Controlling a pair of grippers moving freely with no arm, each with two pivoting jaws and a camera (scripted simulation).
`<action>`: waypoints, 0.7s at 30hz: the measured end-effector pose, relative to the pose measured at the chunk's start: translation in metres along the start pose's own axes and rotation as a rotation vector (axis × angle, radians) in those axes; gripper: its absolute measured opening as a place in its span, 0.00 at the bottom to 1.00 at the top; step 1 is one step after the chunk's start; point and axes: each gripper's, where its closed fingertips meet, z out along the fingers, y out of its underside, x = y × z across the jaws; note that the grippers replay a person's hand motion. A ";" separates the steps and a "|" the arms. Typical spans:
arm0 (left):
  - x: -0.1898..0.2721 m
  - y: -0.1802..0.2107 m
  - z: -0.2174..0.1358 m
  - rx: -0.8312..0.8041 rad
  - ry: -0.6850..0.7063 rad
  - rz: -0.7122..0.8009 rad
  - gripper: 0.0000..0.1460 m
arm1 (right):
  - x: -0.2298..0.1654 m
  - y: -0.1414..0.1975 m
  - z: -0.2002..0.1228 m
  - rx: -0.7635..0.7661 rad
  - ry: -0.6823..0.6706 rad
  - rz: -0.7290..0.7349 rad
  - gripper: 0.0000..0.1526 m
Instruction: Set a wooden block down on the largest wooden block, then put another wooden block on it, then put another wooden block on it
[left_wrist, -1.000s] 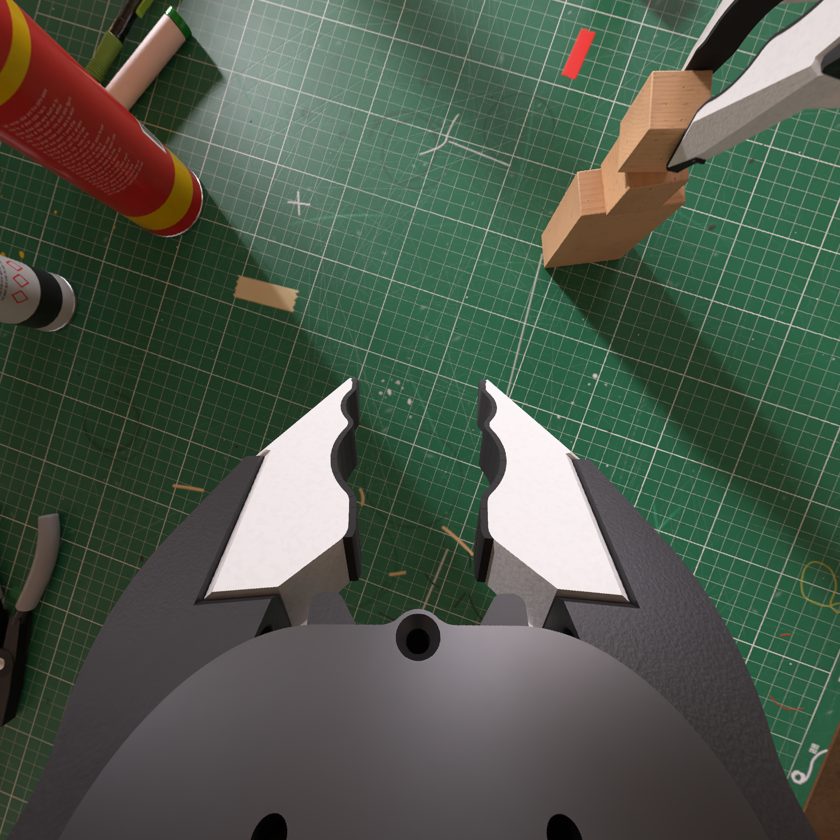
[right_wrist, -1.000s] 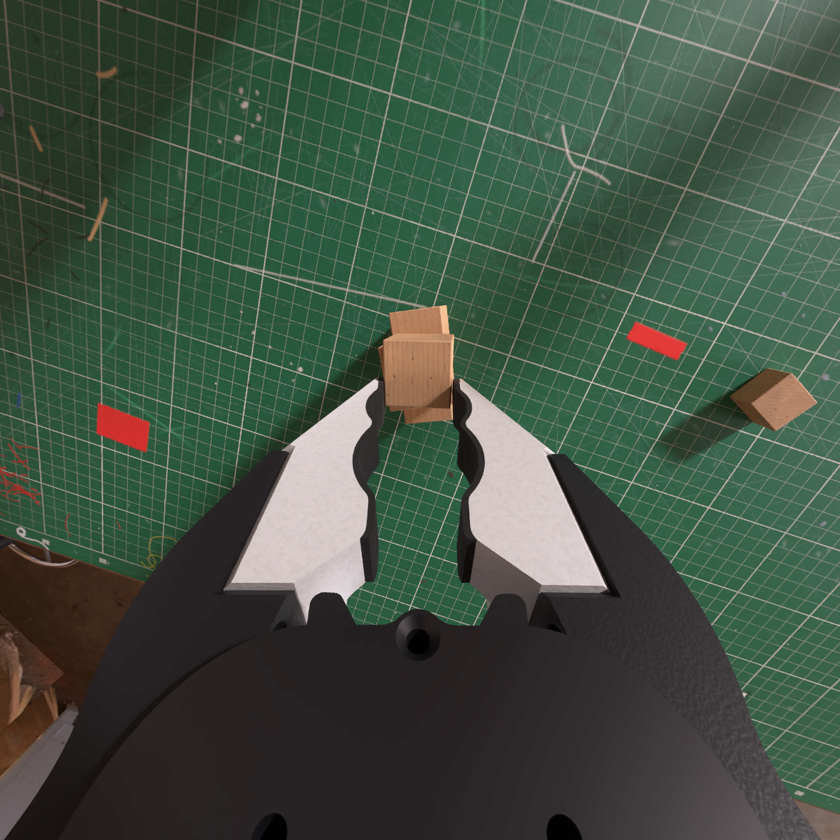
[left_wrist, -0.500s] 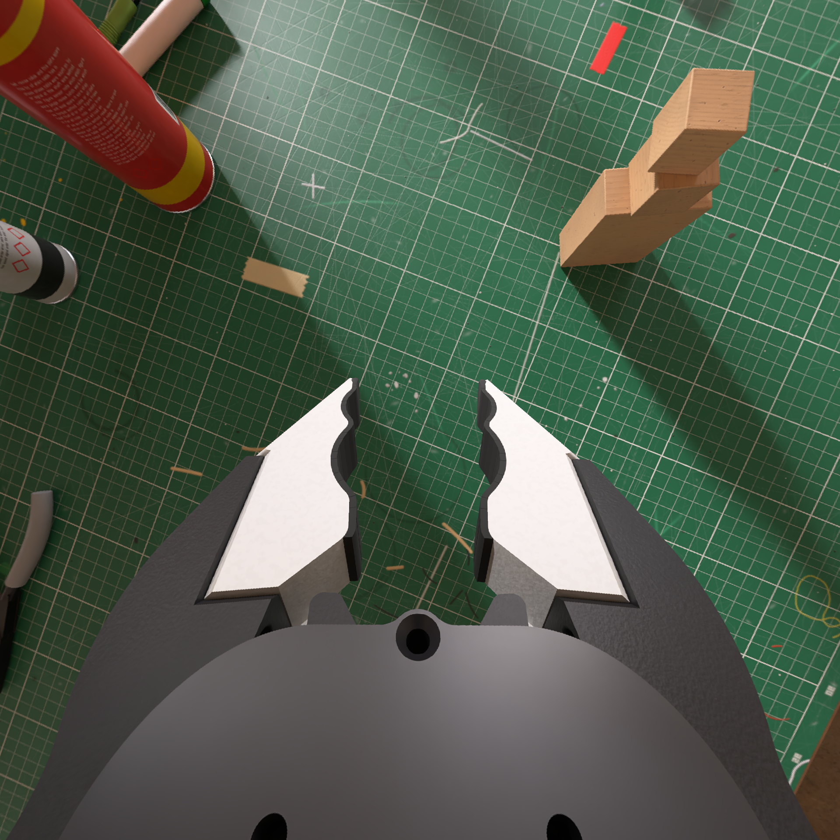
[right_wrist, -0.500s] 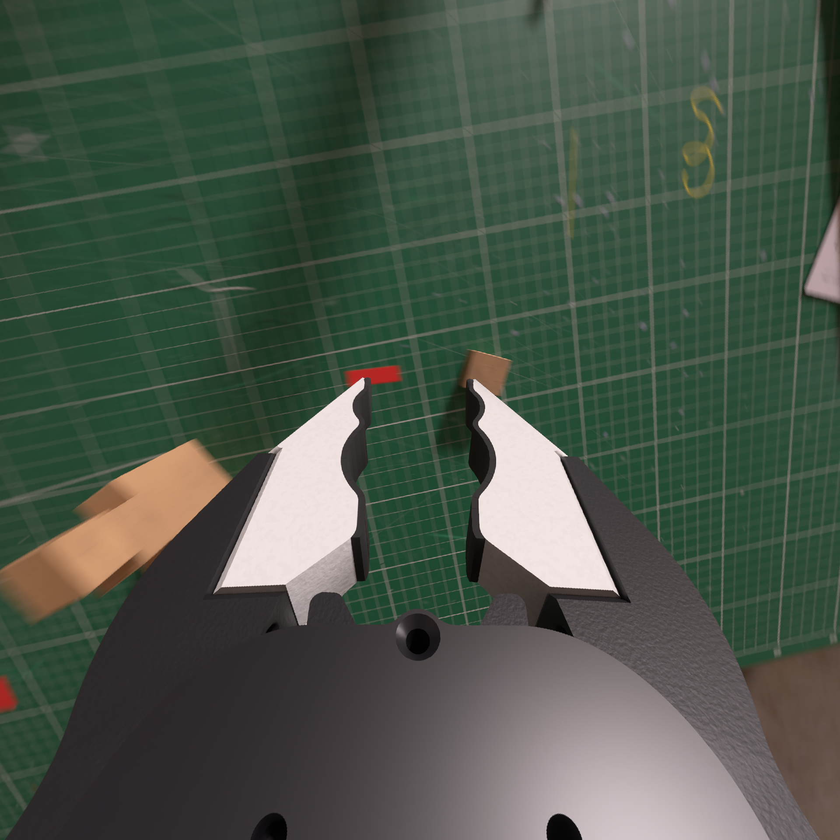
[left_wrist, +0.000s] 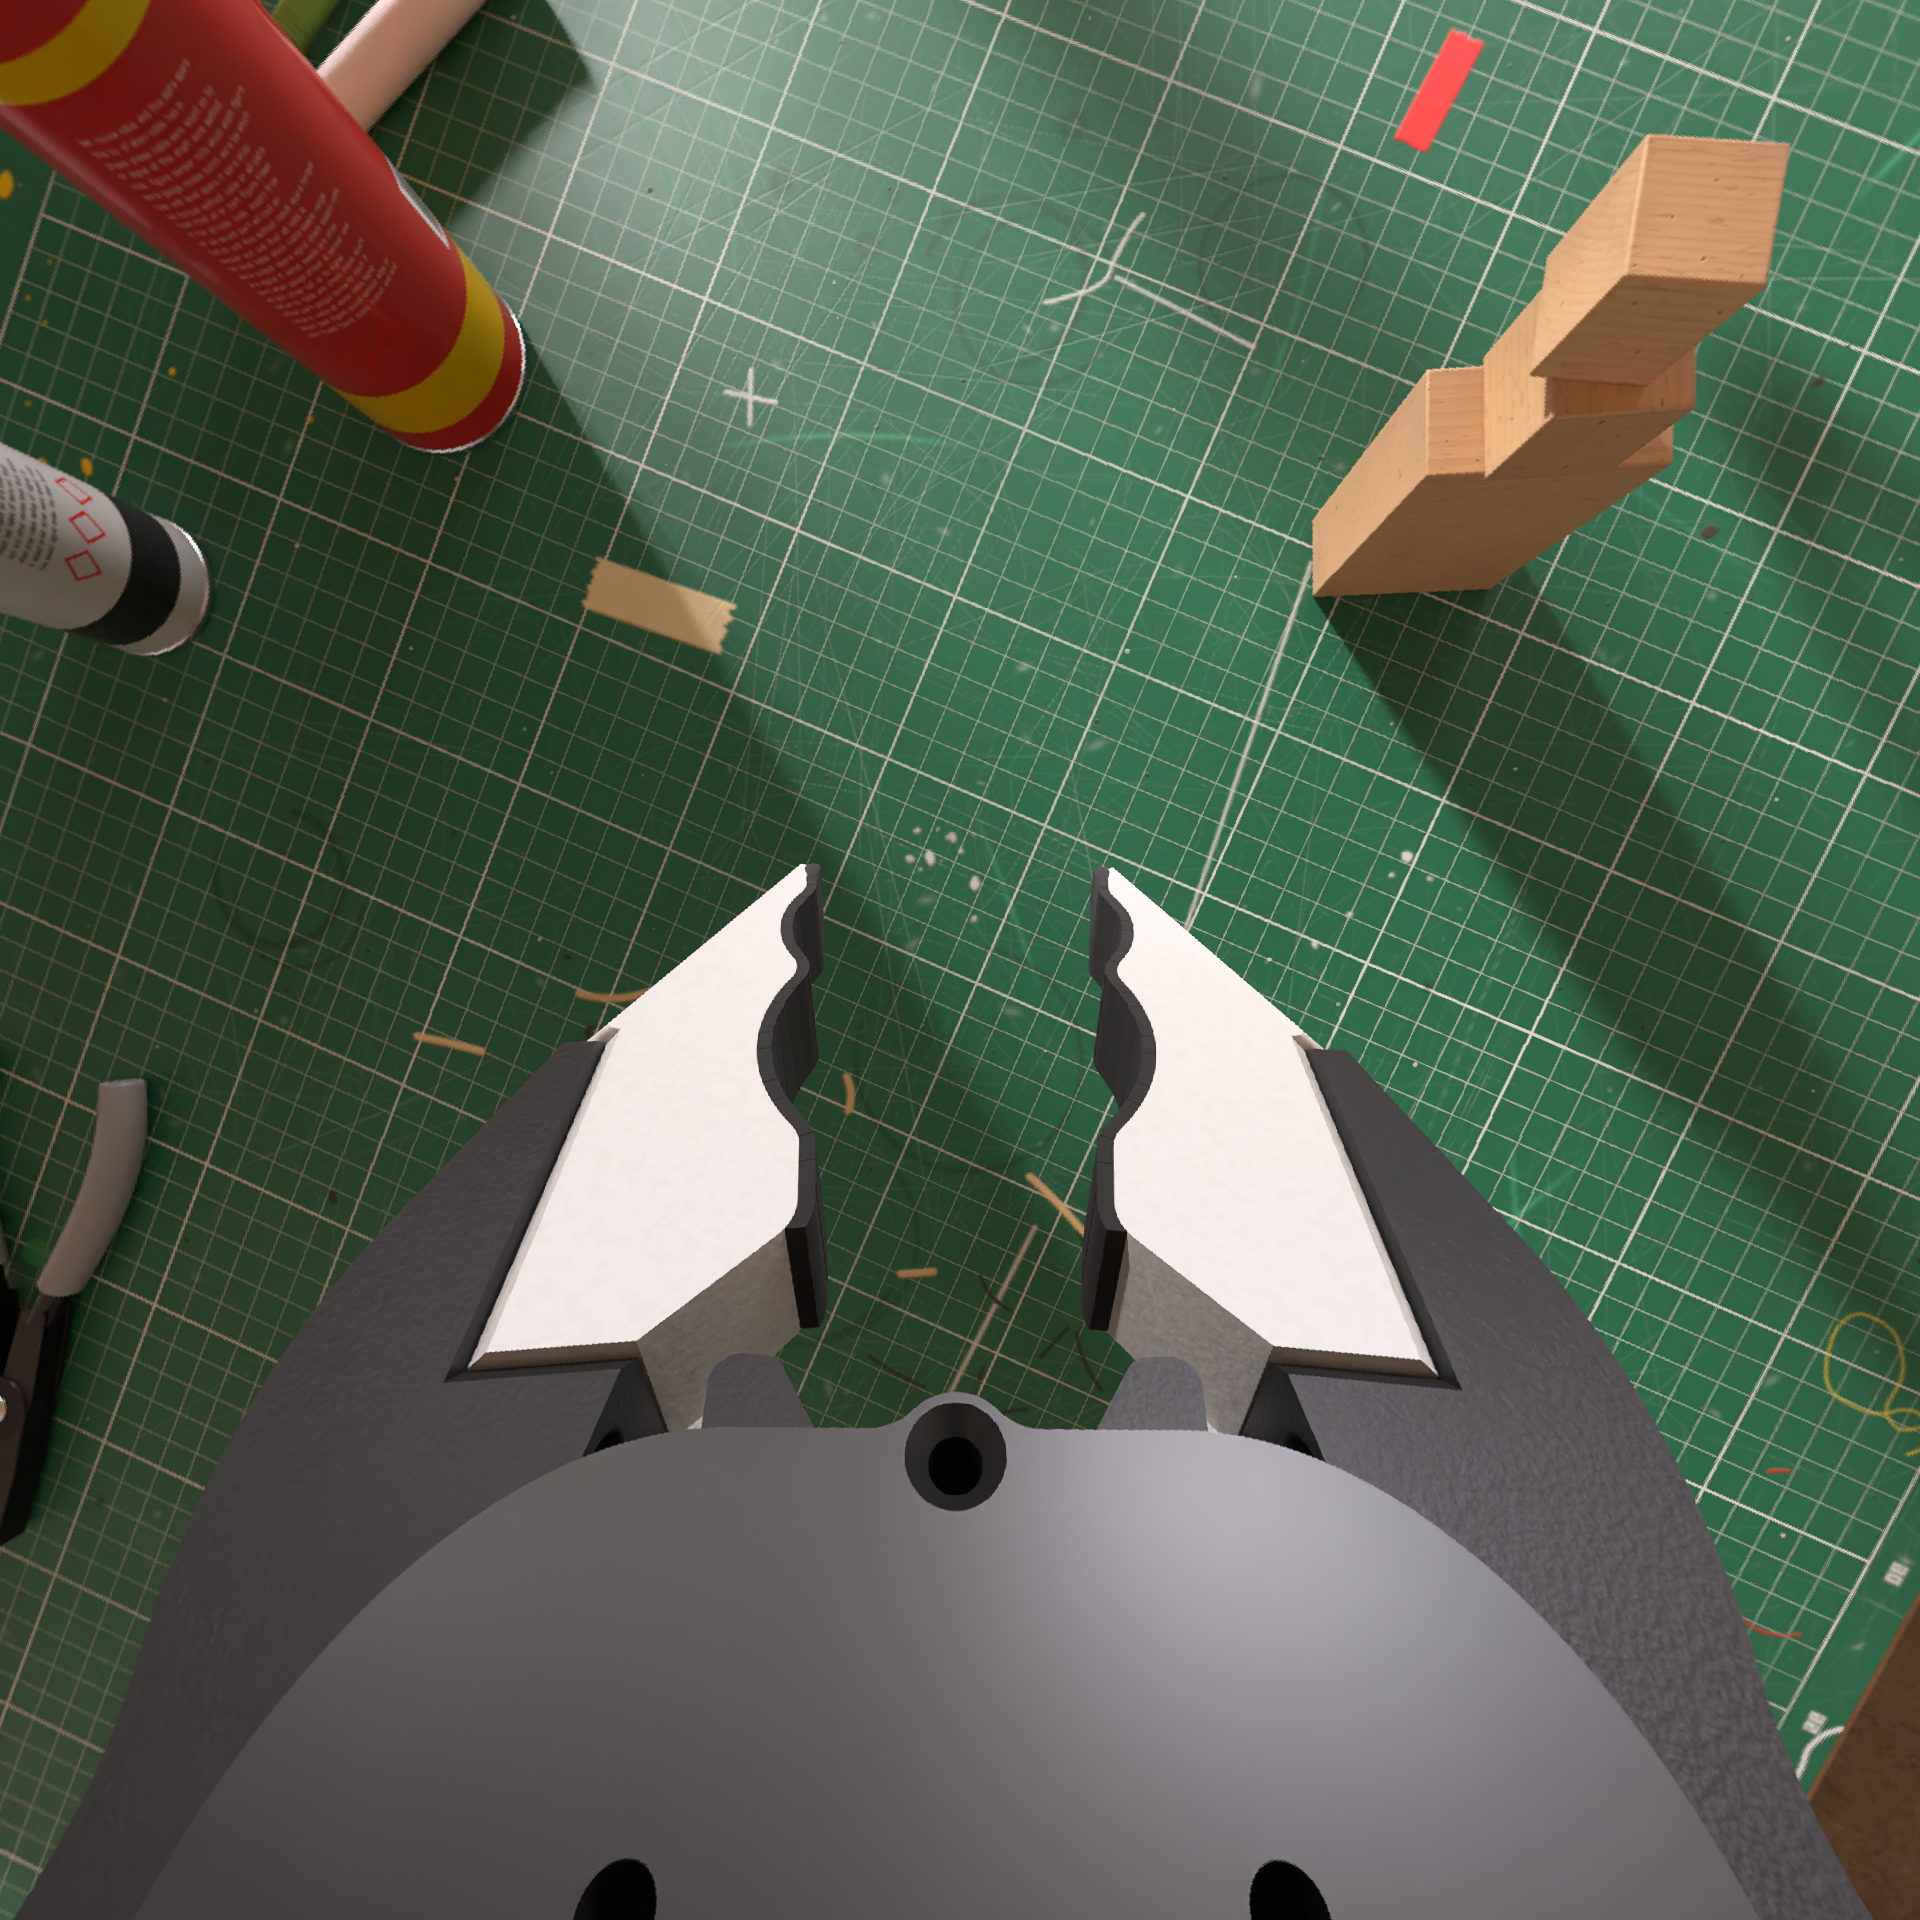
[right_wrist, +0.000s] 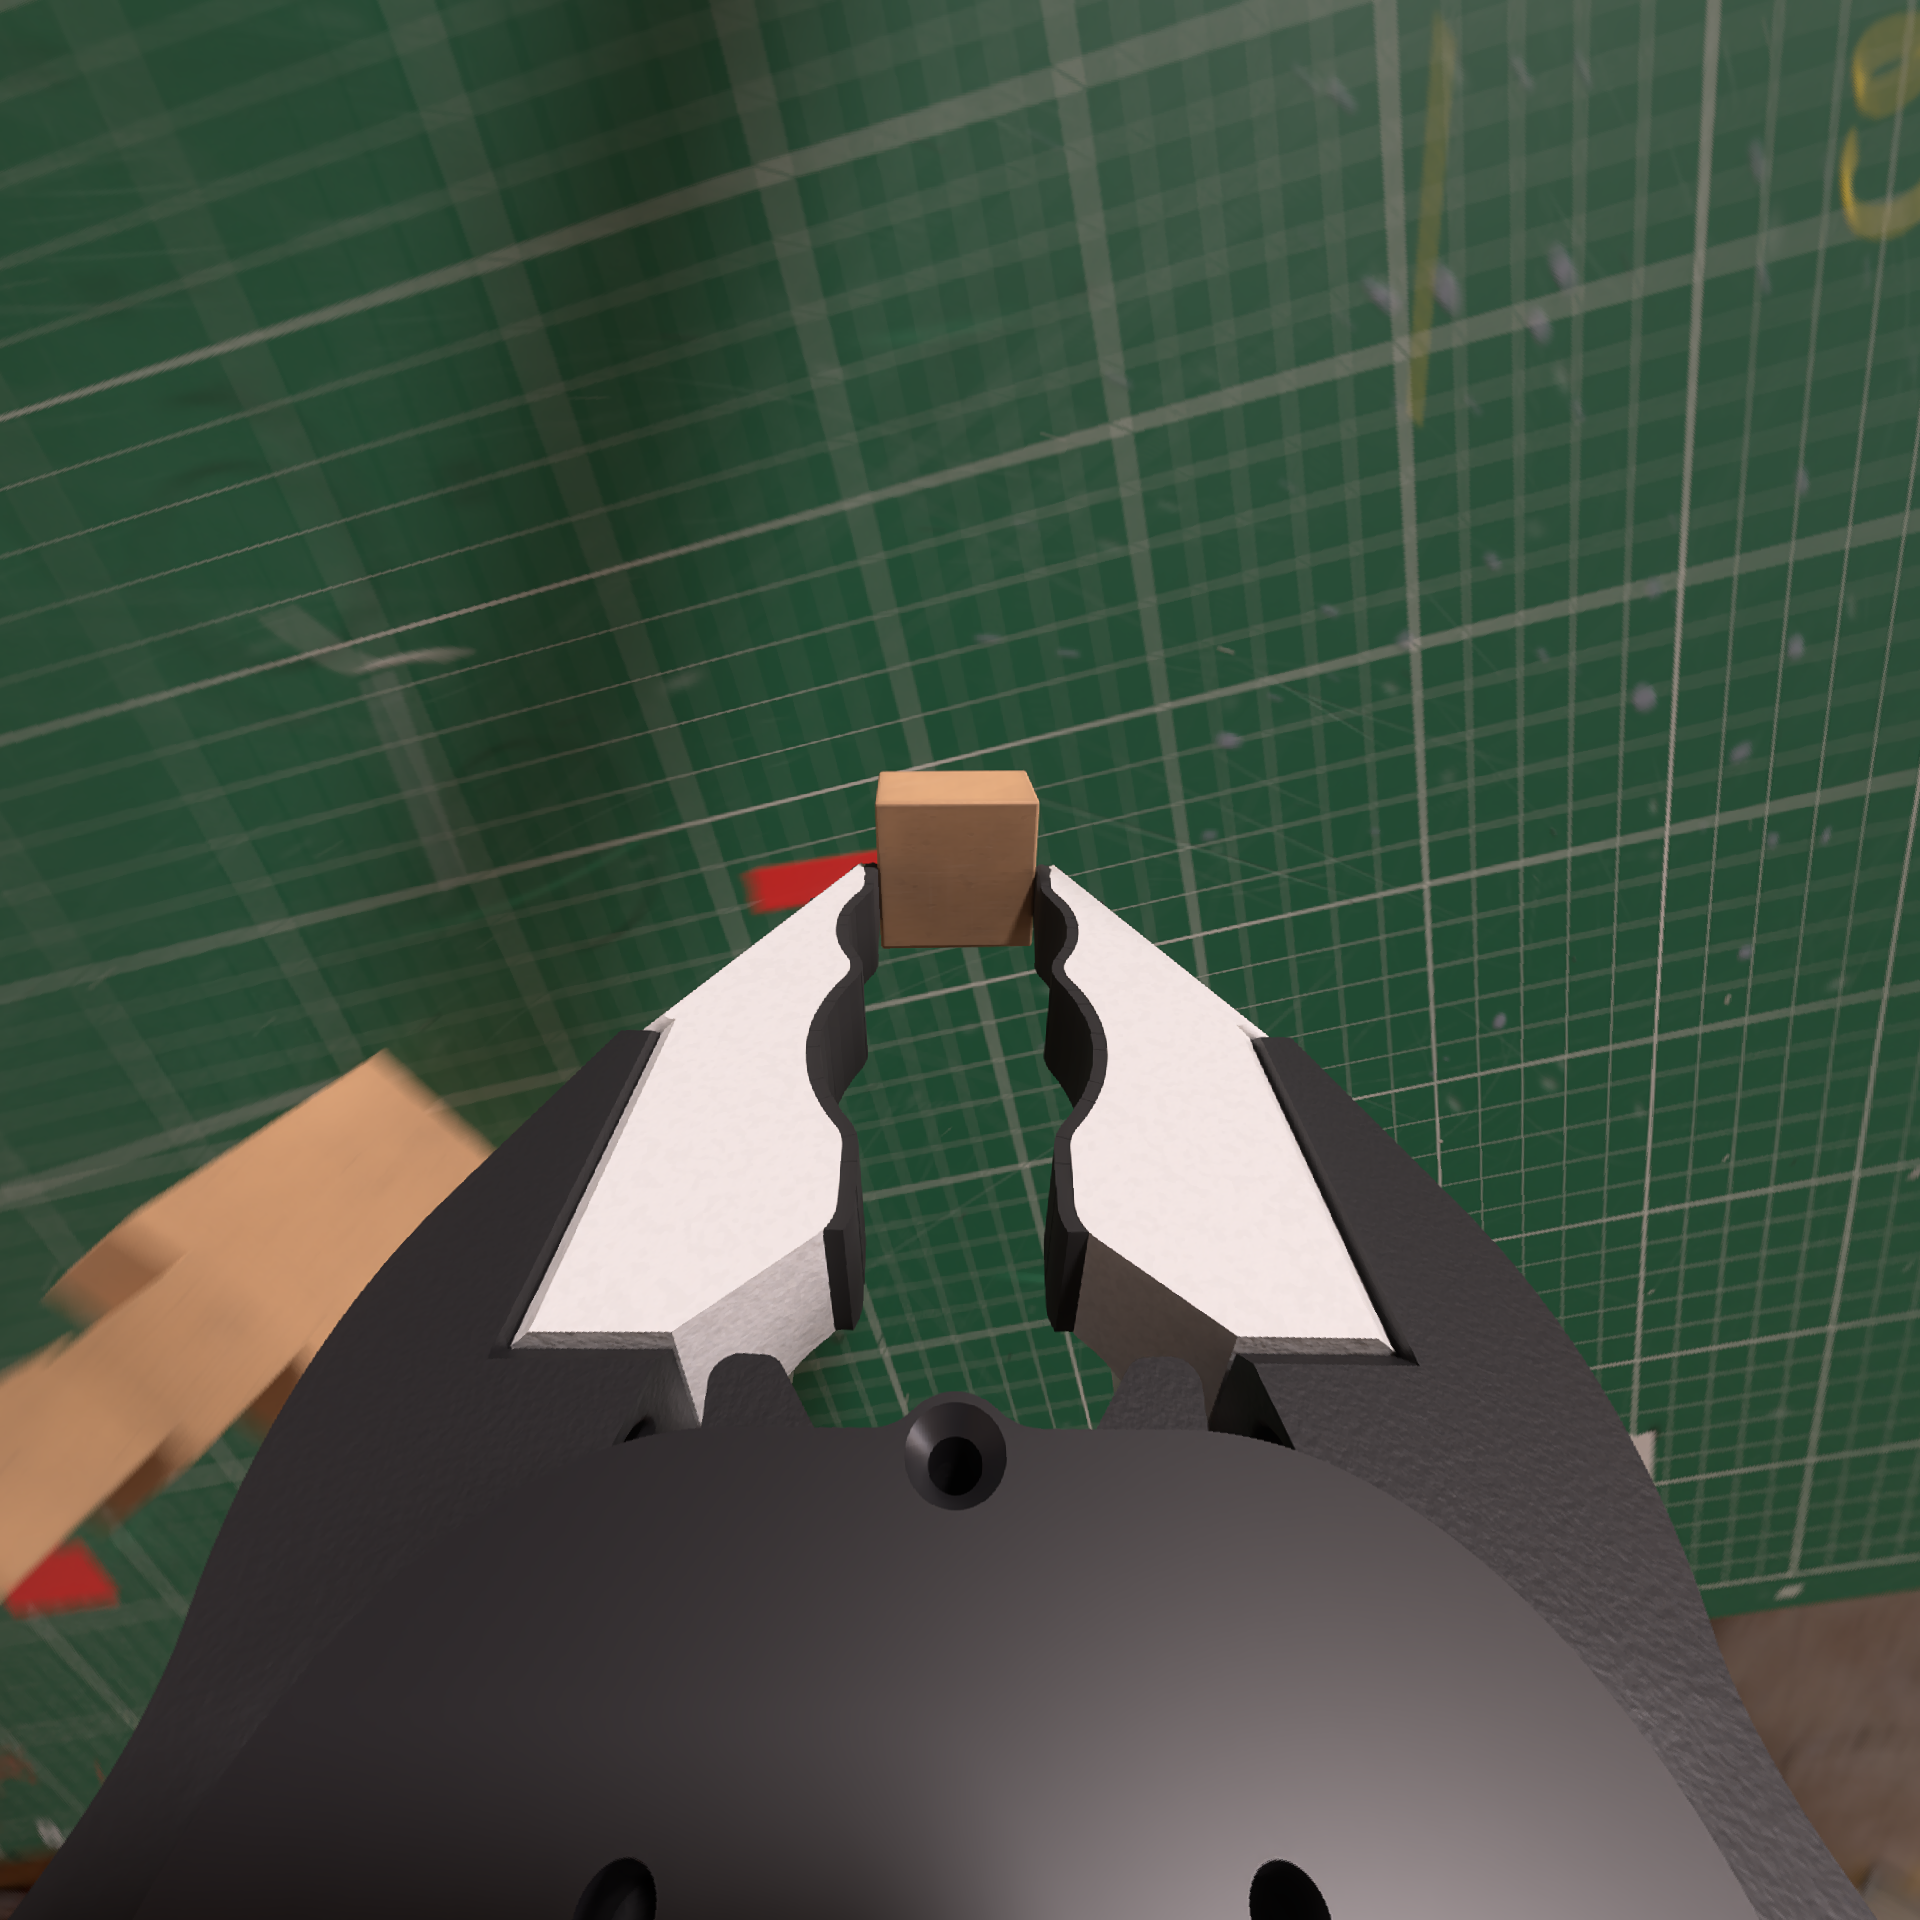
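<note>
In the left wrist view, a stack of three wooden blocks stands at the upper right: the largest block (left_wrist: 1444, 520) on the green mat, a second block (left_wrist: 1558, 426) across it, and a third (left_wrist: 1662, 249) on top. My left gripper (left_wrist: 956, 883) is open and empty over the mat, well short of the stack. In the right wrist view, my right gripper (right_wrist: 956, 883) is shut on a small wooden cube (right_wrist: 956, 857), held at its fingertips. The stack (right_wrist: 208, 1299) shows blurred at the lower left there.
A red and yellow can (left_wrist: 260, 208), a white and black tube (left_wrist: 94, 561) and pliers (left_wrist: 62, 1247) lie to the left. A tan tape scrap (left_wrist: 660, 618) and red tape marks (left_wrist: 1437, 88) (right_wrist: 800, 883) are on the mat. The brown table edge (left_wrist: 1881, 1766) is at the lower right.
My right gripper let go of the third block on the stack, swung away to the small cube and closed on it. My left gripper stayed open and drifted slightly.
</note>
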 end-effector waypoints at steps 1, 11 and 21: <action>0.001 0.000 0.001 0.001 0.004 0.005 0.35 | -0.016 -0.001 -0.018 0.025 -0.033 -0.061 0.19; 0.017 -0.006 0.004 0.026 0.057 0.051 0.35 | -0.143 0.053 -0.119 -0.004 -0.162 -0.454 0.19; 0.017 -0.003 0.000 0.042 0.066 0.052 0.35 | -0.168 0.075 -0.098 -0.075 -0.158 -0.508 0.19</action>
